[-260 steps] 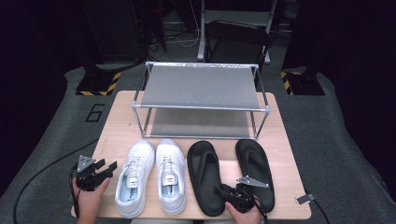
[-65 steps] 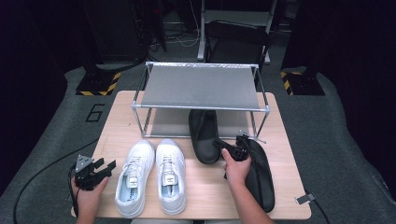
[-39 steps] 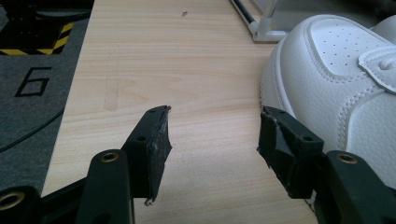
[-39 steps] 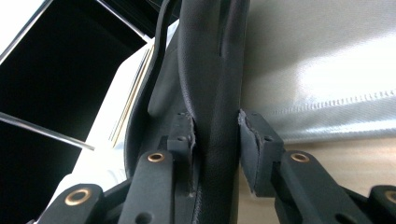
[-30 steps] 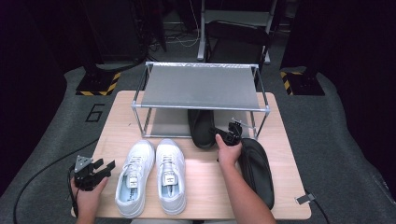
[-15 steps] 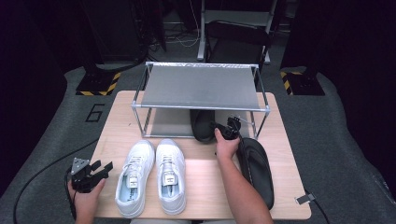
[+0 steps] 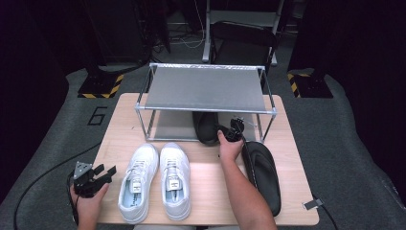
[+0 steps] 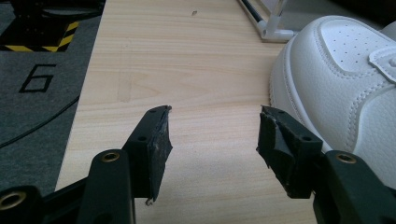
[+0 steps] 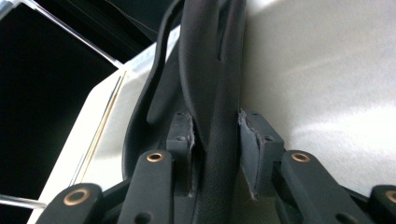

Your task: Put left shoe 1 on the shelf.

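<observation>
Rack: silver metal two-shelf rack (image 7: 206, 88) at 12 o'clock on the pale wooden table (image 7: 297, 191).
Done: nothing released yet.
Left: other black slipper (image 7: 262, 172) at 4 o'clock, white leather sneakers (image 7: 155, 179) at 7.
Right gripper (image 7: 231, 132): pads clamp black rubber slipper (image 9: 210, 60), half under lower shelf.
Left gripper (image 8: 212, 140): wide apart, empty, resting at 8 o'clock.

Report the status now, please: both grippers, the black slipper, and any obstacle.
Right gripper clamped on black slipper, partly under the rack. Left gripper open, idle beside white sneaker. Second slipper alongside, not blocking.
</observation>
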The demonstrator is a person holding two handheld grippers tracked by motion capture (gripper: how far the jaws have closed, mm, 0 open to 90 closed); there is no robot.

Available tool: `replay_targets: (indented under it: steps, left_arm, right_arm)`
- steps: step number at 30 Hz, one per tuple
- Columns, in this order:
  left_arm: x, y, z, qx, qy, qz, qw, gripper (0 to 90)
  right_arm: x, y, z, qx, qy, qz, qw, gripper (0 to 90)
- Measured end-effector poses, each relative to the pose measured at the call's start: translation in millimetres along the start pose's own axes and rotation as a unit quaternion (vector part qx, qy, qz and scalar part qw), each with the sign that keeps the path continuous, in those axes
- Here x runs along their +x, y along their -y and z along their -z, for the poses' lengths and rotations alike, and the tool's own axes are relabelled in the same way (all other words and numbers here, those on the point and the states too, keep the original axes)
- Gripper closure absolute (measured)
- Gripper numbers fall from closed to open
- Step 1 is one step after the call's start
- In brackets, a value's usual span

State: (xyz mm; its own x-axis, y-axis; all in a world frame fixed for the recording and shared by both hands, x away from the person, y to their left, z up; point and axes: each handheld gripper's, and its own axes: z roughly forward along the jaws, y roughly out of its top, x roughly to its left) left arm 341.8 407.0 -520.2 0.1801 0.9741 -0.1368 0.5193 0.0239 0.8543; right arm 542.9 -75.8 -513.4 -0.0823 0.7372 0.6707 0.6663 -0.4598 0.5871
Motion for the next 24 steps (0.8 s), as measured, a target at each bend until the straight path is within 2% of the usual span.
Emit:
replay_targets:
  steps: [4,5,6,7,8,9,10,11,12,13,14,15,18,20,22,23,24]
  left_arm:
    - [-0.1,0.1,-0.2,0.000,0.000,0.000,1.0000,43.2]
    - [-0.1,0.1,-0.2,-0.001,0.000,-0.001,1.0000,43.2]
    - [0.1,0.0,0.2,0.001,0.000,0.000,1.0000,43.2]
    - [0.3,0.0,0.2,0.001,0.000,0.000,1.0000,43.2]
    - [0.0,0.1,0.2,0.000,0.000,0.002,1.0000,43.2]
    - [0.3,0.0,0.4,0.000,0.000,0.000,1.0000,43.2]
    - [0.3,0.0,0.5,0.000,0.000,0.000,1.0000,43.2]
    - [0.3,0.1,0.6,0.000,0.000,0.000,1.0000,43.2]
    - [0.4,0.3,0.7,0.000,-0.001,0.000,1.0000,43.2]
    - [0.8,0.4,0.8,0.001,-0.001,0.000,1.0000,43.2]
    - [0.7,0.6,0.7,-0.001,-0.001,0.005,1.0000,43.2]
    - [1.2,0.3,0.7,-0.003,-0.002,0.006,1.0000,43.2]
    - [1.7,-0.1,0.3,-0.005,-0.002,0.004,1.0000,43.2]
    - [1.0,-0.4,-0.4,-0.009,-0.004,0.004,0.9999,43.2]
    - [-0.4,-0.8,-1.2,-0.009,-0.002,0.002,1.0000,43.1]
    - [-0.5,-1.6,-0.4,0.000,0.000,-0.001,1.0000,43.2]
    - [-1.5,-1.6,-1.3,-0.002,0.000,-0.001,1.0000,43.1]
  right_arm:
    - [-3.0,0.7,-1.5,0.011,0.001,-0.009,0.9999,66.1]
    - [-3.5,1.0,-1.0,0.014,-0.009,-0.005,0.9999,65.9]
    - [-3.3,1.5,-1.8,0.020,0.009,-0.009,0.9997,65.7]
    - [-4.5,2.3,-2.4,0.022,0.008,-0.011,0.9997,65.6]
    - [-5.9,3.4,-1.9,0.022,-0.005,0.000,0.9997,63.9]
    - [-5.9,3.4,-1.9,0.022,-0.005,0.000,0.9997,63.9]
    - [-5.8,4.0,-3.0,0.019,0.015,0.009,0.9997,59.9]
    - [-3.9,4.6,-2.3,0.024,0.015,0.001,0.9996,58.4]
    - [-4.6,5.1,-1.0,0.020,0.001,0.016,0.9997,56.5]
    - [-3.5,5.7,-0.8,0.015,0.005,0.023,0.9996,55.2]
    - [-4.9,6.3,-0.6,0.001,0.015,0.047,0.9988,54.2]
    - [-3.2,7.3,2.6,-0.003,0.020,0.049,0.9986,53.8]
    - [-1.3,8.7,8.6,-0.015,0.014,0.054,0.9983,51.8]
    - [-0.8,9.9,13.5,-0.004,0.028,0.060,0.9978,50.5]
    - [-0.1,12.0,18.9,-0.007,0.023,0.061,0.9979,50.3]
    - [0.6,13.8,23.0,-0.007,0.023,0.067,0.9975,50.3]
    - [4.1,17.2,29.7,-0.006,0.027,0.075,0.9968,50.3]
